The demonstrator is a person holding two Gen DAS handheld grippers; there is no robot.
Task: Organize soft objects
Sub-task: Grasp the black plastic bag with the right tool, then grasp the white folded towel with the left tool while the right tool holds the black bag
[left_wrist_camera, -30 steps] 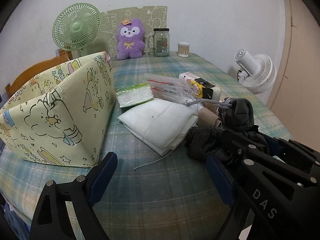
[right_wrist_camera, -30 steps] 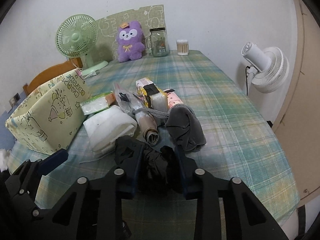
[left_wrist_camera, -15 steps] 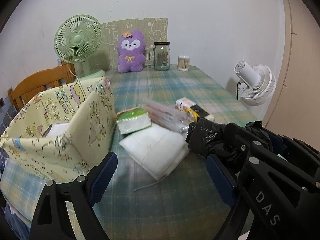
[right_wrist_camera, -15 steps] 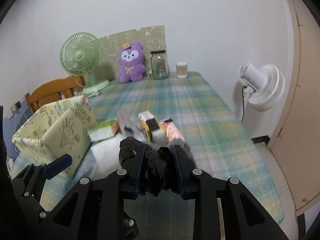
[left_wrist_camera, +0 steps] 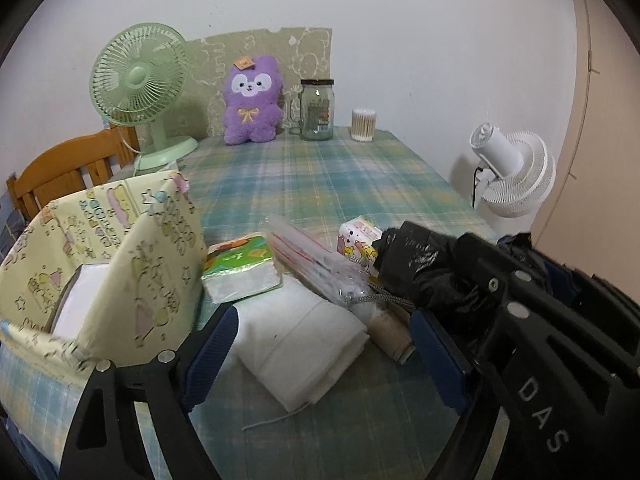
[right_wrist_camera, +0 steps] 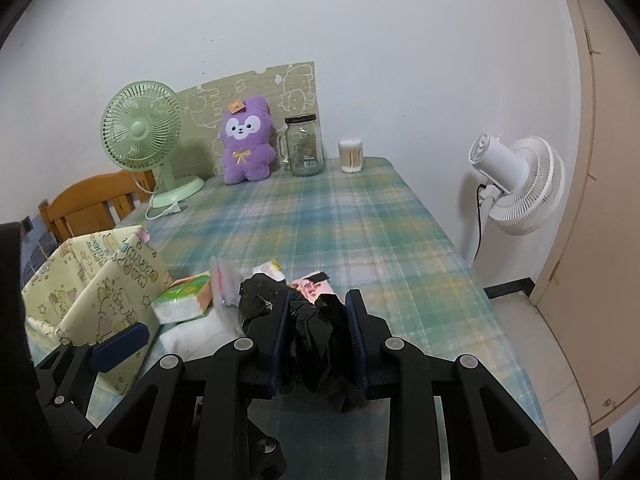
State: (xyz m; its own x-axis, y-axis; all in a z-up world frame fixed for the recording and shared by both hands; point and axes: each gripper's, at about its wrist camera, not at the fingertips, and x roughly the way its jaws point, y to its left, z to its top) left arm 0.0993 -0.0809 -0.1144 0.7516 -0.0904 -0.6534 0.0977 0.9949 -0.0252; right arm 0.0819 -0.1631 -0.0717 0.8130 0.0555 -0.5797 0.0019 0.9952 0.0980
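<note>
Right gripper (right_wrist_camera: 316, 338): fingers clamped on a crumpled black bag (right_wrist_camera: 310, 320), held clear above the table (right_wrist_camera: 360, 232); the clamp is seen head-on only in the right wrist view. In the left wrist view the same black bag (left_wrist_camera: 420, 260) is seen from the side, at the right, sticking out past the right gripper's black frame. Left gripper (left_wrist_camera: 324, 354): fingers wide apart, nothing between them, jaws just closed slightly; it hangs over a folded white cloth (left_wrist_camera: 304, 340) lying on the table (left_wrist_camera: 320, 180). Only one blue fingertip (right_wrist_camera: 120, 346) of it is caught in the right wrist view, lower left. Shown clearly only by the left wrist view: a rolled beige item (left_wrist_camera: 394, 340) just right of the cloth, a grey cord (left_wrist_camera: 376, 299), and a white stack inside the yellow cartoon-print fabric box (left_wrist_camera: 100, 264) at near left. Both views show a green tissue pack (left_wrist_camera: 240, 266) beside the box and a clear plastic sleeve (left_wrist_camera: 316, 260) right of it. At the far end, in both views: green fan (left_wrist_camera: 140, 76), purple plush (left_wrist_camera: 252, 100), glass jar (left_wrist_camera: 317, 110), cotton swab tub (left_wrist_camera: 363, 125). White fan (left_wrist_camera: 512, 172) stands off the table at right; its floor stand is seen only in the right wrist view.
</note>
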